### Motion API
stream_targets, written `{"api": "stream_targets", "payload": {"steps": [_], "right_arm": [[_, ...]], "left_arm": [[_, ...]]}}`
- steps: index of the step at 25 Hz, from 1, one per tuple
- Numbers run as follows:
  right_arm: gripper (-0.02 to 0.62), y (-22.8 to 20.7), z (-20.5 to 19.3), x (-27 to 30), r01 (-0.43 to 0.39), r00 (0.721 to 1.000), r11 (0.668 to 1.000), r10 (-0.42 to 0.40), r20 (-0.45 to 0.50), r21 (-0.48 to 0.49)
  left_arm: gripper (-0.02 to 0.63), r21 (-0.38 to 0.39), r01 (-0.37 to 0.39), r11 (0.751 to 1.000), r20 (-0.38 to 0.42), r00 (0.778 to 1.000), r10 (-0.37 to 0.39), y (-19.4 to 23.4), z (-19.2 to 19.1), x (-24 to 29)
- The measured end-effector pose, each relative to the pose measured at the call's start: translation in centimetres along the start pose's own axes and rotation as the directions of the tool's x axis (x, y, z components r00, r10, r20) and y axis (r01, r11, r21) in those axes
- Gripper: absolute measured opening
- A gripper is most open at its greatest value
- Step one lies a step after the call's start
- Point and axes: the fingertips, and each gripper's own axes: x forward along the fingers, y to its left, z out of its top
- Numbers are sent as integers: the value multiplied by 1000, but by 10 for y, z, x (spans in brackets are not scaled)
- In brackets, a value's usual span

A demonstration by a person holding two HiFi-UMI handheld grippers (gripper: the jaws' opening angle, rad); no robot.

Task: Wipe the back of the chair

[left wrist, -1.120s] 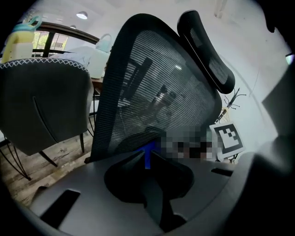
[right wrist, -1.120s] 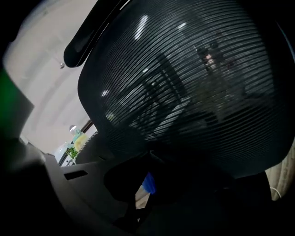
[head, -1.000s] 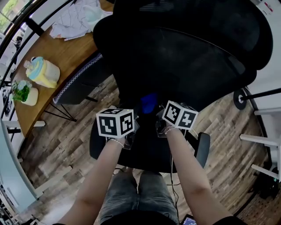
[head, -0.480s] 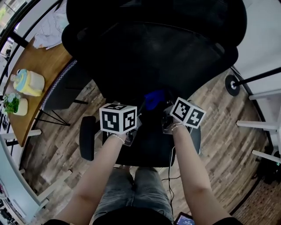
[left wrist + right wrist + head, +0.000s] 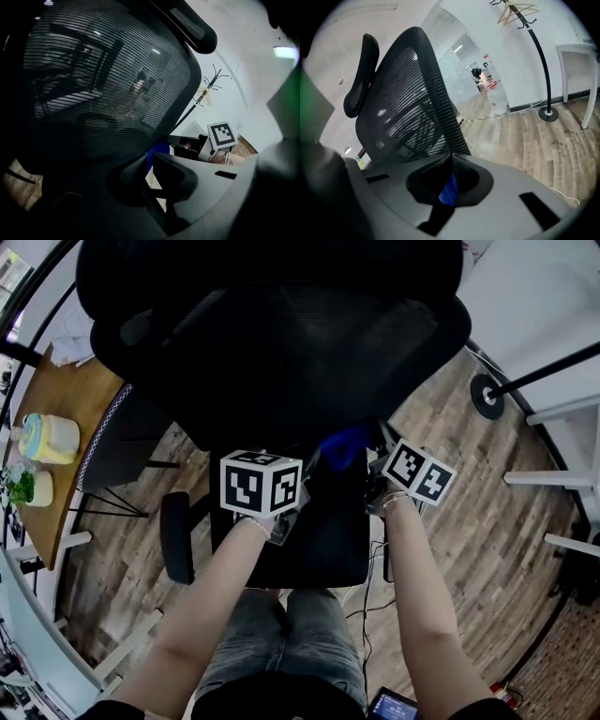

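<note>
A black mesh office chair fills the head view, its back [image 5: 281, 343] above the seat [image 5: 314, 540]. My right gripper [image 5: 364, 454] is shut on a blue cloth [image 5: 344, 445] that lies against the back's lower edge, right of centre. In the right gripper view the cloth [image 5: 450, 190] shows between the closed jaws of that gripper [image 5: 451, 176], with the chair back [image 5: 412, 93] rising ahead. My left gripper [image 5: 296, 465] sits beside it, close under the mesh [image 5: 103, 79]. The left gripper [image 5: 149, 161] looks shut with nothing in it; the blue cloth [image 5: 157, 149] shows beyond.
A wooden desk [image 5: 70, 404] stands at the left with a yellow and blue container [image 5: 45, 437] and a small plant [image 5: 19, 486]. A coat stand's base [image 5: 487, 395] and white furniture legs [image 5: 553, 479] are at the right. A cable [image 5: 370, 582] trails on the wood floor.
The right gripper and blue cloth have slid rightward along the bottom of the chair back. The left gripper followed slightly. Chair and desk have shifted left in the head view.
</note>
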Motion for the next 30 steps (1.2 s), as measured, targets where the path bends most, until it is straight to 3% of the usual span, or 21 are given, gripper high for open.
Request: {"api": "stream_targets", "payload": {"steps": [7, 15, 23, 30], "right_arm": [[32, -35, 14, -24, 58, 996, 996, -62, 63, 62], [32, -21, 20, -53, 47, 995, 998, -52, 87, 50], [32, 67, 22, -101, -91, 989, 994, 97, 110, -55], [32, 172, 16, -140, -280, 955, 943, 293, 48, -177]], "left_arm": [[46, 41, 21, 999, -20, 1000, -20, -18, 2, 6], [46, 20, 31, 999, 0, 1000, -31, -31, 3, -7], [46, 4, 43, 999, 44, 998, -44, -46, 4, -54], [48, 19, 41, 999, 123, 992, -43, -44, 12, -114]]}}
